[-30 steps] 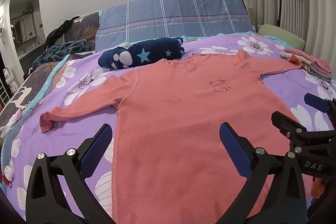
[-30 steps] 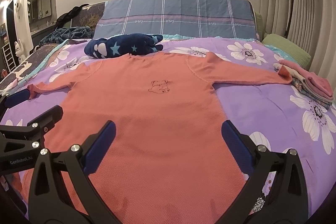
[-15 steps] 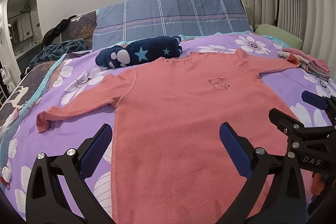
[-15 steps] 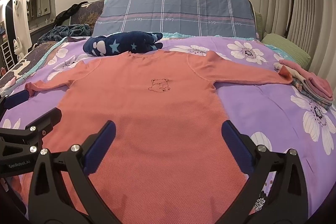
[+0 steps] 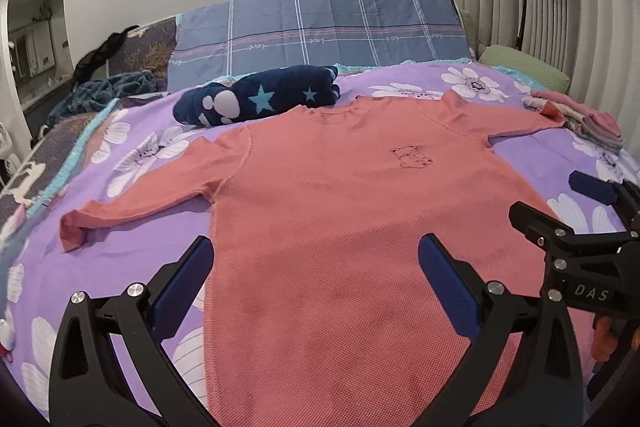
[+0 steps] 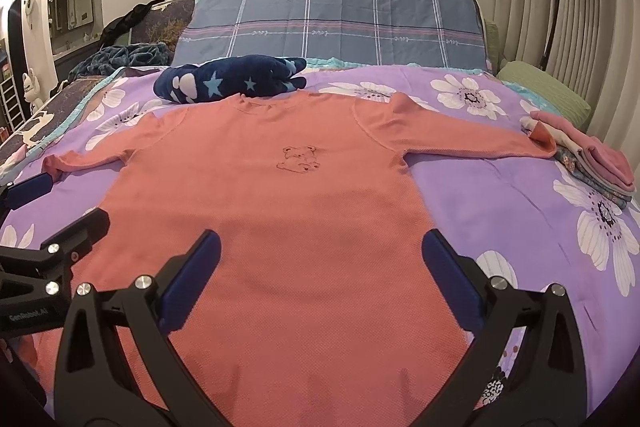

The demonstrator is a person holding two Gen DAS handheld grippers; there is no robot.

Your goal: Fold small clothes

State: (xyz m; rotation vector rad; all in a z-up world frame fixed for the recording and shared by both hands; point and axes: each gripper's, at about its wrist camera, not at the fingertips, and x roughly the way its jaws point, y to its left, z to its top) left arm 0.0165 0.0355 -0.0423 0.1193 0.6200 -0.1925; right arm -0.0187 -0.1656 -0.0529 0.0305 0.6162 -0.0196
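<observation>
Hovering both grippers over the shirt (image 5: 340, 227), which lies flat on the bed (image 6: 500, 195), sleeves spread. Left gripper (image 5: 316, 279) and right gripper (image 6: 320, 279) both gape wide, fingers holding nothing. Risks as I judge them: pinching the bedsheet along with the hem, or grabbing one layer only, so the fold drags askew. Right cuff touches the folded pile (image 6: 592, 163); swinging that sleeve could topple it. Against a second ago, both views sit slightly farther back; shirt unmoved.
</observation>
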